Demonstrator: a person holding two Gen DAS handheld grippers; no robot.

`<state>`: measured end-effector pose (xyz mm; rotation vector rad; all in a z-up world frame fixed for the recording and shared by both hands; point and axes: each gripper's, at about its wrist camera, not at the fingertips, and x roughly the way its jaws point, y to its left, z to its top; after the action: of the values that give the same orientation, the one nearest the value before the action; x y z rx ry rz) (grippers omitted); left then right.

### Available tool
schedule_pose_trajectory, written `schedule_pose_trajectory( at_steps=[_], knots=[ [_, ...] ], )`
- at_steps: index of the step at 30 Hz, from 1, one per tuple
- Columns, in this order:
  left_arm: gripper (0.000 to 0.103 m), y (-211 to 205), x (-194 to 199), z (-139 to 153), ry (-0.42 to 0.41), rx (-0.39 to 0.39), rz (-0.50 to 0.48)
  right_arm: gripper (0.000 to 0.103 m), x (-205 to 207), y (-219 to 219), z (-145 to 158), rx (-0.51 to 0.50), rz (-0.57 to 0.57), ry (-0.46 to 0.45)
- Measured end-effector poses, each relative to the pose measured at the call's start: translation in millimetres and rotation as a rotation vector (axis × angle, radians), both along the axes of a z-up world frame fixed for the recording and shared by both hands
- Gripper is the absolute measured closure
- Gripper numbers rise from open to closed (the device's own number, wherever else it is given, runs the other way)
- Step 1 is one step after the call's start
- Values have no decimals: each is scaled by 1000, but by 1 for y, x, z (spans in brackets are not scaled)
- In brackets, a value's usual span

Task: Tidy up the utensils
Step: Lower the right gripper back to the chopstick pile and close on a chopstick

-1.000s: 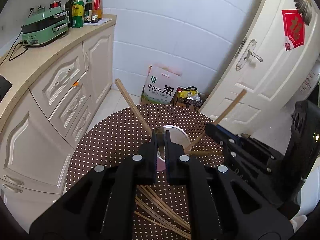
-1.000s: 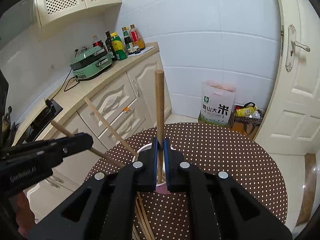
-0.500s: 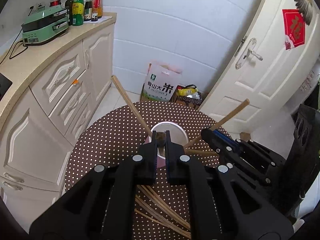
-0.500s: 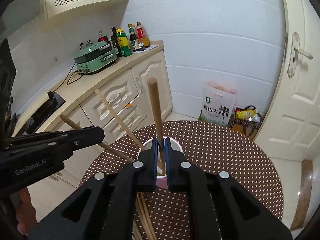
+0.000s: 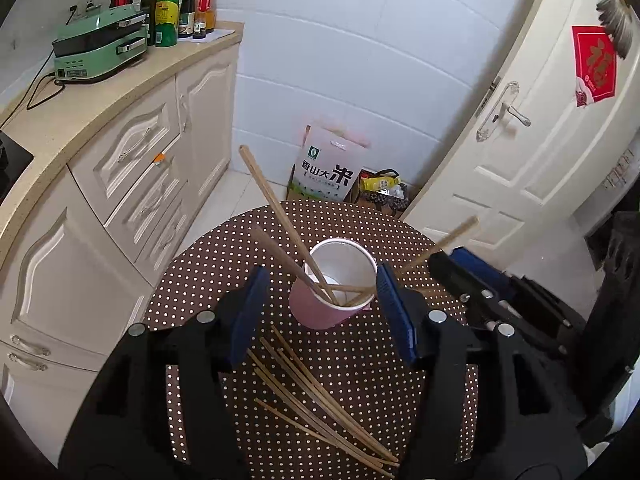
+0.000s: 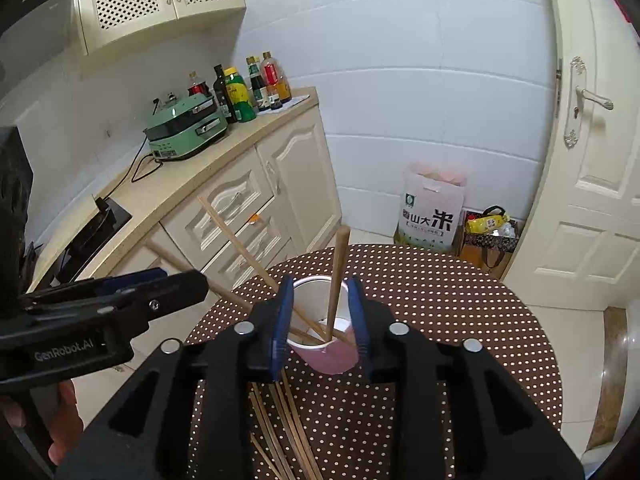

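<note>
Both tongs were clamped shut on a chopstick half a second ago and now they've sprung apart, so those two sticks are sitting loose in the cup. The left tongs point(image 5: 320, 308) are spread really wide, with the pink cup point(image 5: 330, 300) framed between the blue pads and nothing gripped. The right tongs point(image 6: 320, 320) are parted more narrowly, sitting on either side of the cup's point(image 6: 334, 354) rim from this angle, and the thick chopstick point(image 6: 338, 280) standing almost upright between them looks free of both pads.

Closest to the cameras, a loose bunch of thin chopsticks point(image 5: 320, 392) lies flat on the brown polka-dot bench point(image 5: 360, 224), fanned out just in front of the cup. Inside the cup a few sticks lean outward: a long one point(image 5: 276, 216) tilts up to the left, and another point(image 5: 440, 244) tilts right, passing over the other gripper's body.

In the right wrist view the left tool point(image 6: 100, 312) comes in from the left side, held by a hand point(image 6: 60, 428) at the bottom corner.

Further back there's a cream kitchen counter point(image 5: 80, 120) with a green cooker point(image 5: 100, 48) and a row of sauce bottles point(image 5: 180, 12). On the floor by the tiled wall sits a rice bag point(image 5: 328, 168), next to a white door point(image 5: 540, 140).
</note>
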<state>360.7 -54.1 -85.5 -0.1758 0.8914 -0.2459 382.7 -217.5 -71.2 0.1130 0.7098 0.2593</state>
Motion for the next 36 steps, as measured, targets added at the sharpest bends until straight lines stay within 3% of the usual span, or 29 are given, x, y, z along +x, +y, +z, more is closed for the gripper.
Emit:
schedule_pose_trajectory(
  at_steps=[11,15,25,31,36],
  knots=[
    [46,15,-18,-14,44,-24,37,69,-29,-26,12,-22,-63,-37],
    [46,27,-19,-37,117,-40,72,68,-39,-33,6,-42,-71,-27],
    [47,31,-28,-121,354,-17,106,68,-52,-25,-52,-80,-4,123],
    [66,28,-36,-168,491,18,122,68,-50,-12,-85,-76,41,229],
    [69,25,-37,-185,537,6,134,68,-46,3,-103,-86,104,294]
  ],
)
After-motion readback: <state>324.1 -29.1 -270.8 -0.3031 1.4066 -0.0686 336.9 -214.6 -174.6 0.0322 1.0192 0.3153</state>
